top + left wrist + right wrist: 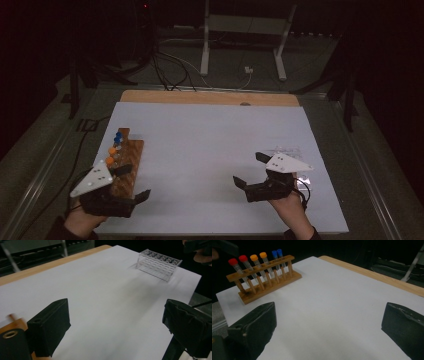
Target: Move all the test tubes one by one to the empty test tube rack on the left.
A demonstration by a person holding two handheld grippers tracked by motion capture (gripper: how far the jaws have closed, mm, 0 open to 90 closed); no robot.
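Six capped tubes [254, 263] (2 red, 2 orange, 2 blue) stand upright in a wooden rack [265, 281] at the left side of the white sheet [210, 150]. Left gripper [131, 182] sits right by the rack's near end, jaws wide apart, nothing btwn them. Right gripper [247, 170] is well apart at the sheet's right, jaws also spread, empty. A clear plastic rack [158, 263] lies near the right hand.

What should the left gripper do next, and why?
Probably move the left gripper back to the wooden rack and close on a tube, perhaps a red-capped one. Its jaws stand open and empty, six tubes sit racked, and the clear rack looks empty.
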